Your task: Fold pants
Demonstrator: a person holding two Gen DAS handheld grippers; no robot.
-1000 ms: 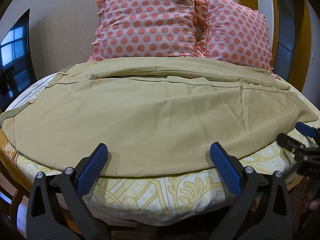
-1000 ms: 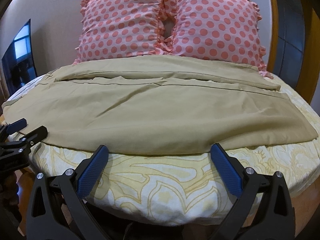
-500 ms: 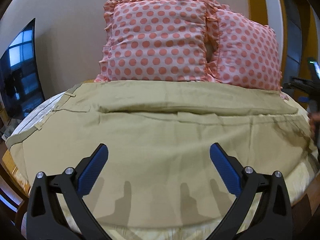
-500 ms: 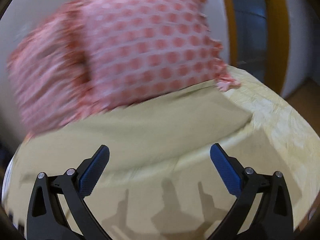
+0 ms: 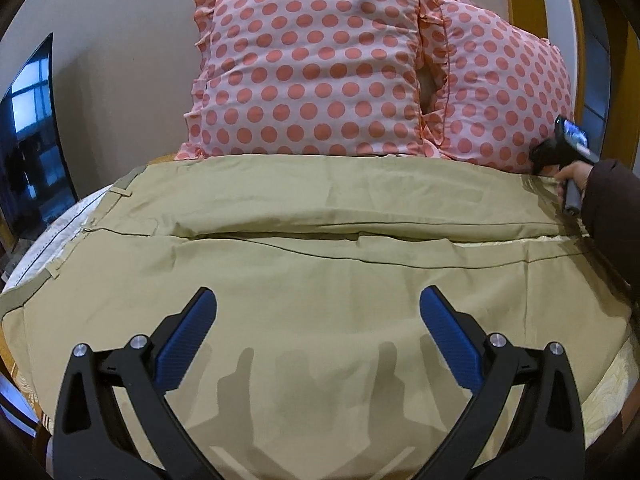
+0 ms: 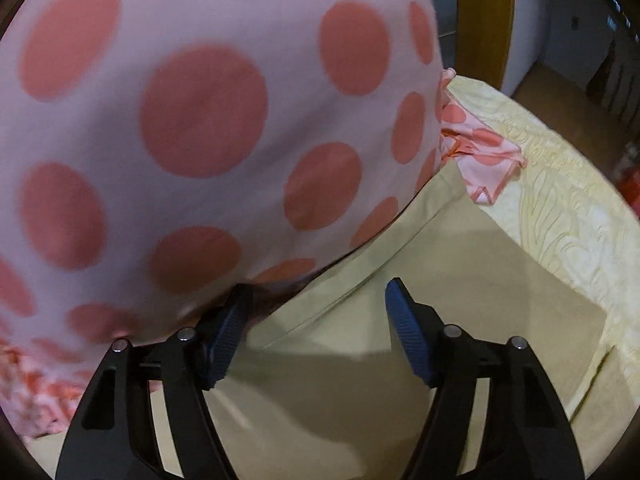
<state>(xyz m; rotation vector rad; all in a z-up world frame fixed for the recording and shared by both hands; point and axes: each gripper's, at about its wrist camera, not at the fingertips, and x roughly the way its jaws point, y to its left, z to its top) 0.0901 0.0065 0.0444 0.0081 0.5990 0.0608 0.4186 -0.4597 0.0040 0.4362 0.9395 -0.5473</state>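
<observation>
Pants (image 5: 320,304) (khaki trousers) lie spread flat across the bed, legs side by side, waistband at the left edge of the left wrist view, cuffs to the right, far leg butting up against the polka-dot pillows (image 5: 320,72).

Changes over the last second:
- Both grippers were at the near bed edge, short of the fabric. Left gripper (image 5: 318,332) has since moved in over the near leg; fingers wide apart, nothing between them, shadow on the cloth directly below.
- Right gripper (image 6: 316,328) has swung out to the far cuff end. Right wrist view now shows mostly the right-hand pillow (image 6: 200,120) close up and slightly blurred, with the far leg's hem corner (image 6: 440,208) ahead of the fingers. Jaws apart, narrower gap than the left; left pad (image 6: 224,336) is tucked against or under the pillow's lower edge, can't tell if it touches cloth.
- Left wrist view confirms it: person's right hand (image 5: 572,172) with the tool sits at the far right hem by the pillow.

Read: no fold made yet, trousers fully open. Right looks set to pinch the far-leg hem; likely first fold is far leg over near leg. Left isn't at any edge yet, probably needs the waistband side.

Risk: pillow frill (image 6: 480,160) lies right beside the hem, could get pinched along with it.
</observation>
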